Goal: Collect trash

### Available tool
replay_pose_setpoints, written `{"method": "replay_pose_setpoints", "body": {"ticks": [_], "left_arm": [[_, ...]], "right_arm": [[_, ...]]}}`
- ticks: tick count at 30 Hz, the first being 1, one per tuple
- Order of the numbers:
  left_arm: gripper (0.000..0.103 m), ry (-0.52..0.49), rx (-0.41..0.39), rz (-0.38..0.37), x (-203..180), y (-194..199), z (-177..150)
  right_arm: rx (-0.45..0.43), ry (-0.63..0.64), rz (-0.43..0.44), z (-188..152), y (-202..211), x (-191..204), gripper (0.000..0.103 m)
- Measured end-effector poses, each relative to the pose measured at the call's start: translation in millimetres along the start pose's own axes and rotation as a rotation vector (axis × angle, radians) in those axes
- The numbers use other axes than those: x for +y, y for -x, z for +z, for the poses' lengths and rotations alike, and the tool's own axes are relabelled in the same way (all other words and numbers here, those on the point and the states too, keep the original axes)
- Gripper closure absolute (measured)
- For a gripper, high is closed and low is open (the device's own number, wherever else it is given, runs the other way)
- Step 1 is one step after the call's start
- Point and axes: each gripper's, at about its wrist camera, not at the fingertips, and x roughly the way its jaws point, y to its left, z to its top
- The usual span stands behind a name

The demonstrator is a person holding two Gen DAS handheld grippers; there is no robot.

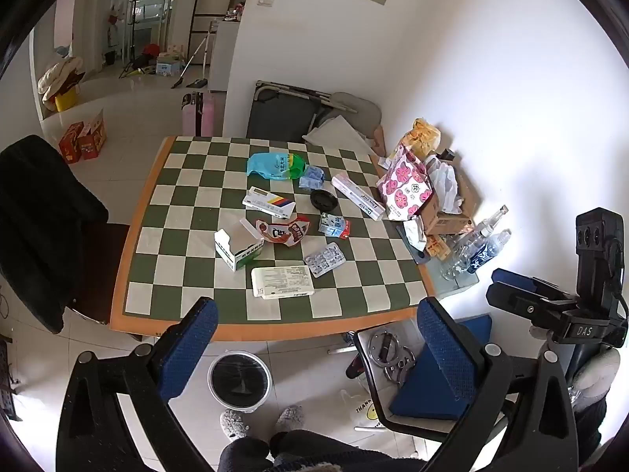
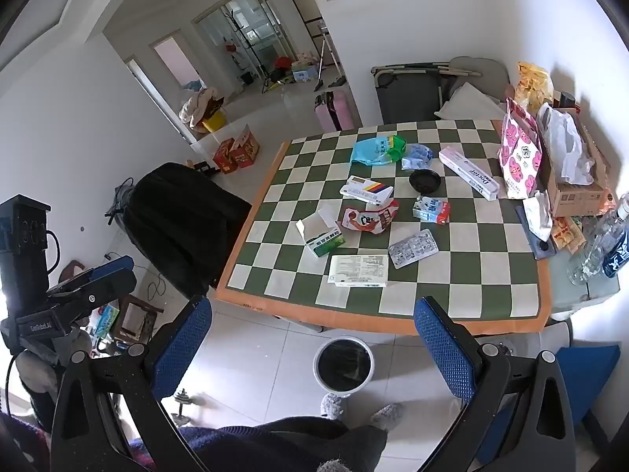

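Note:
Trash lies on the checkered table [image 1: 188, 212] [image 2: 491, 275]: a white flat box [image 1: 282, 281] [image 2: 358, 270], an open green-white box [image 1: 238, 244] [image 2: 320, 233], a red snack wrapper [image 1: 284, 230] [image 2: 369, 216], a blister pack [image 1: 324, 259] [image 2: 412, 248], a small carton [image 1: 334, 225] [image 2: 431, 209], a striped box [image 1: 268, 201] [image 2: 366, 190], a black lid [image 1: 324, 200] [image 2: 423, 181], a long white box [image 1: 357, 196] [image 2: 468, 172] and a blue-green bag [image 1: 275, 165] [image 2: 377, 150]. A bin with a black liner [image 1: 239, 379] [image 2: 344, 365] stands on the floor in front. My left gripper [image 1: 314, 338] and right gripper [image 2: 314, 338] are open, empty, held above the table's near edge.
A flowered bag [image 1: 405, 185] [image 2: 519, 157], a cardboard box [image 1: 452, 212] [image 2: 578, 192] and bottles [image 1: 479, 244] [image 2: 601, 247] crowd the table's right side. A black chair [image 1: 43, 228] [image 2: 184, 220] stands left of the table. A blue-cushioned seat [image 1: 440, 397] stands at right.

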Motion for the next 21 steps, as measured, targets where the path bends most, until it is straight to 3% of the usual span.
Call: {"method": "replay_pose_setpoints", "body": {"ticks": [21], "left_arm": [[0.0,-0.003,-0.006,-0.001,-11.1,-4.4,4.0]], "right_arm": [[-0.004,0.008,-0.001,-1.7,-0.6,3.2,0.0]]}}
